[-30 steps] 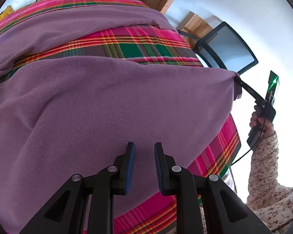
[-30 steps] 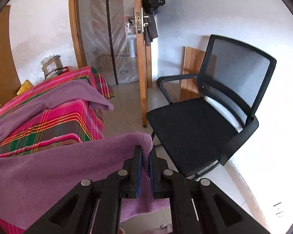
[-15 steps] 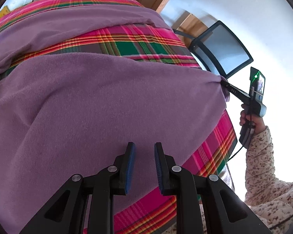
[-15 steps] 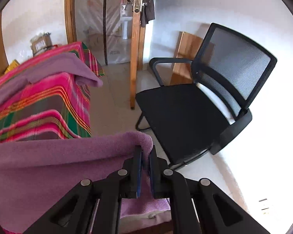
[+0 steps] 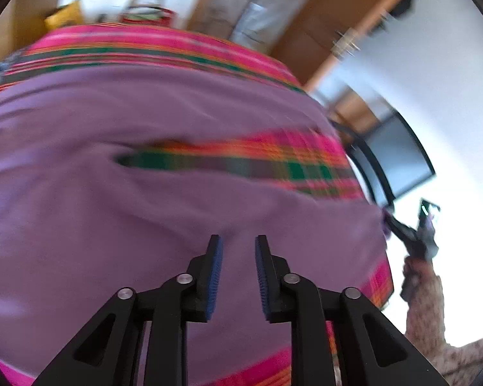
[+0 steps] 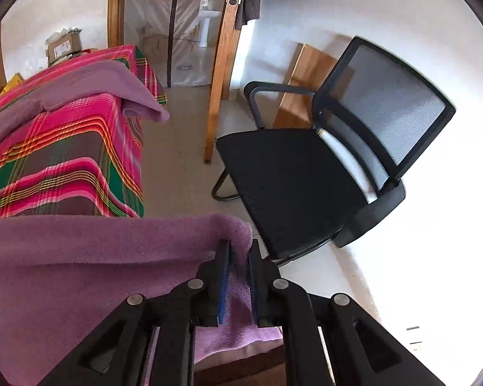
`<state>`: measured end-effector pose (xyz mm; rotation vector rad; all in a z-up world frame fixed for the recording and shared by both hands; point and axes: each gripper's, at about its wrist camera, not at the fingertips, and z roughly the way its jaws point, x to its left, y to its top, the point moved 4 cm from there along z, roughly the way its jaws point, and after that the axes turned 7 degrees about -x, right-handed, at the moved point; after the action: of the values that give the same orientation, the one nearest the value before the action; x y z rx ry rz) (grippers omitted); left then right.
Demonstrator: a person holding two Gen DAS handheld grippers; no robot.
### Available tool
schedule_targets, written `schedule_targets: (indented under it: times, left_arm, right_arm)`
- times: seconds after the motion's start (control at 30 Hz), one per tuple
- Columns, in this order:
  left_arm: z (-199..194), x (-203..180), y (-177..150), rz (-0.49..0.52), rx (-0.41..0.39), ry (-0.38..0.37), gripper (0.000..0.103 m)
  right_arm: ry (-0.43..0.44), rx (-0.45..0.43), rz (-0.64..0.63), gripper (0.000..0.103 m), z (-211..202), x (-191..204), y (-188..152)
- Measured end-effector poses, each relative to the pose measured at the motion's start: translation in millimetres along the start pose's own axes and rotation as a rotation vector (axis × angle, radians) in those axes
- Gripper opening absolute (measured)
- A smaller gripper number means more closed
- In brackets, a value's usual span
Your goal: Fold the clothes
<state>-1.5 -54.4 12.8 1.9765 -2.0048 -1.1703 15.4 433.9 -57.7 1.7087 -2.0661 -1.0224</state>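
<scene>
A: Since a second ago the left gripper [image 5: 235,276] has swung across the purple cloth [image 5: 145,225]; its view is blurred now and shows more of the far end of the table [image 5: 164,48]. The right gripper [image 6: 238,276] has barely shifted, but its fingers [image 6: 222,283] have begun to part.

B: Is the cloth corner still between them?

A: Yes, the corner sits in the gap, draped over the tips. They are opening, narrow as yet, and I would say the pads no longer press it.

B: And the left?

A: Narrow gap, opening a little, nothing in it; it hangs over the cloth.

B: How far along, then?

A: Early, I judge. One long part of the cloth lies across the plaid cover [image 6: 64,148], another at the far end, with a strip of plaid bare between them. No tidy stack shows. The chair [image 6: 322,167] stands apart, unused.
</scene>
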Motion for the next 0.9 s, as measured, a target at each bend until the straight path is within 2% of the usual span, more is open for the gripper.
schedule_targets:
  times: [0.1, 0.13, 0.27, 0.33, 0.4, 0.47, 0.63, 0.9]
  left_arm:
    - [-4.9, 27.1, 19.5, -0.046, -0.04, 0.083, 0.024]
    - [-3.6, 34.2, 25.2, -0.063, -0.033, 0.108, 0.024]
    - [9.7, 53.3, 39.7, -0.072, -0.006, 0.214, 0.024]
    - [17.9, 52.1, 42.0, -0.051, 0.012, 0.211, 0.024]
    - [26.7, 53.6, 42.8, -0.031, 0.036, 0.223, 0.024]
    - [33.6, 55.0, 44.3, -0.028, 0.05, 0.233, 0.024]
    - [42.3, 60.7, 52.6, -0.062, 0.058, 0.221, 0.024]
    - [50.8, 71.0, 64.7, -0.153, 0.046, 0.168, 0.023]
  right_arm:
    - [-0.042, -0.019, -0.028, 0.02, -7.7, 4.0, 6.7]
    - [-0.063, -0.023, -0.04, 0.026, -9.4, 4.6, 8.2]
    - [-0.169, -0.004, -0.06, 0.029, -8.0, -0.1, 10.4]
    - [-0.181, -0.004, -0.041, 0.029, -9.9, -1.6, 12.9]
    - [-0.143, -0.03, -0.034, 0.029, -18.4, 5.9, 17.2]
    - [-0.012, -0.082, -0.063, 0.029, -33.5, 28.7, 24.0]
    - [0.448, -0.188, -0.192, 0.029, -76.7, 117.0, 37.1]
    - [0.787, -0.189, -0.385, 0.029, -105.6, 232.2, 28.5]
